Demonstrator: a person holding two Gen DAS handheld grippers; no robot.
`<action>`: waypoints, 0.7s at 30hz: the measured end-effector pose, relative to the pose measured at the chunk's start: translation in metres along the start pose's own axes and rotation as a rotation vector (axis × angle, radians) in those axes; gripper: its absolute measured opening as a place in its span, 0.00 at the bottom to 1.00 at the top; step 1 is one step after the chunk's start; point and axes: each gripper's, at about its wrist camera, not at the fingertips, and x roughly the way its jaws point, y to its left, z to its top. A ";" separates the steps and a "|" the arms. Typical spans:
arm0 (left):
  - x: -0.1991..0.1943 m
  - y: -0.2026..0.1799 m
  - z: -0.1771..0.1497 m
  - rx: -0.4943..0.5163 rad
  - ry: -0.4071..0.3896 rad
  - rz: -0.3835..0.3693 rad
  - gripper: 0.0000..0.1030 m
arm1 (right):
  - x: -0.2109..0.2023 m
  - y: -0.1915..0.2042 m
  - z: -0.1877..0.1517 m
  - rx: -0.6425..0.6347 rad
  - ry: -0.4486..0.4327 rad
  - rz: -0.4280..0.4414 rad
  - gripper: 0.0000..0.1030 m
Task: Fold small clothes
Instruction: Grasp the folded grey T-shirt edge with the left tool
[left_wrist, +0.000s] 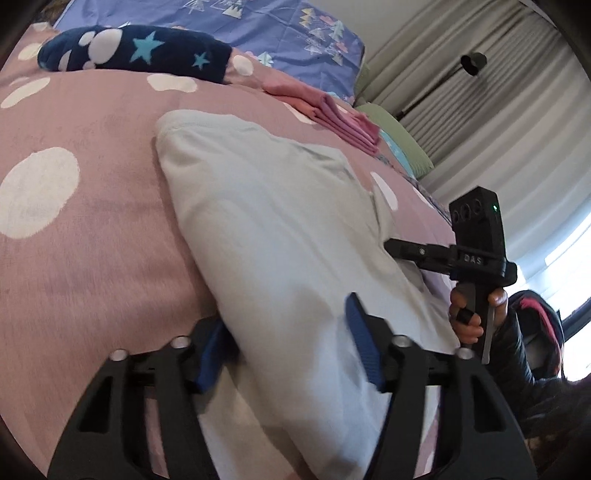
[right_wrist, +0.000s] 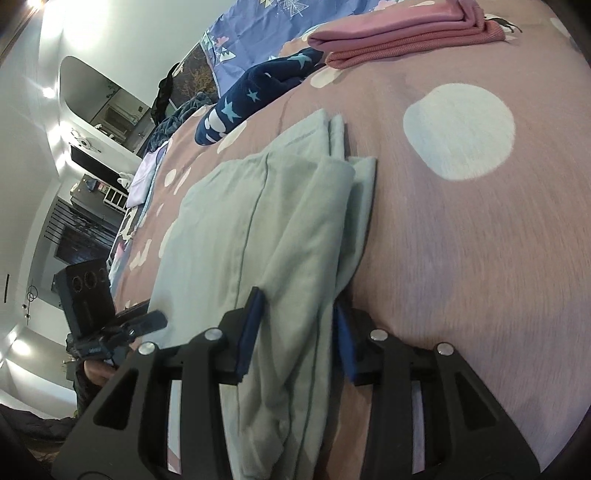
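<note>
Your right gripper (right_wrist: 295, 332) clamps the pale green garment (right_wrist: 266, 229) on the bed (right_wrist: 461, 258) — left gripper (left_wrist: 288, 347) straddles it half-open, contact unclear.

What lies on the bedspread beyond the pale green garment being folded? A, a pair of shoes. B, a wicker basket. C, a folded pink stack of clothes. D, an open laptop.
C: a folded pink stack of clothes rests on the dotted pink bedspread, past the pale green garment.

A home bedroom: a bed under a dotted pink cover (left_wrist: 92, 221), pillows (left_wrist: 295, 33), curtains (left_wrist: 498, 110).
</note>
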 end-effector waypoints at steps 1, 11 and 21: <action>0.001 0.002 0.002 -0.006 0.001 0.003 0.45 | 0.001 0.000 0.003 -0.001 0.004 0.003 0.36; 0.010 0.014 0.016 -0.028 0.007 -0.031 0.42 | 0.002 -0.003 0.014 0.029 0.011 0.051 0.45; 0.032 0.001 0.038 0.075 0.022 0.048 0.31 | 0.025 0.012 0.036 -0.051 -0.032 -0.081 0.28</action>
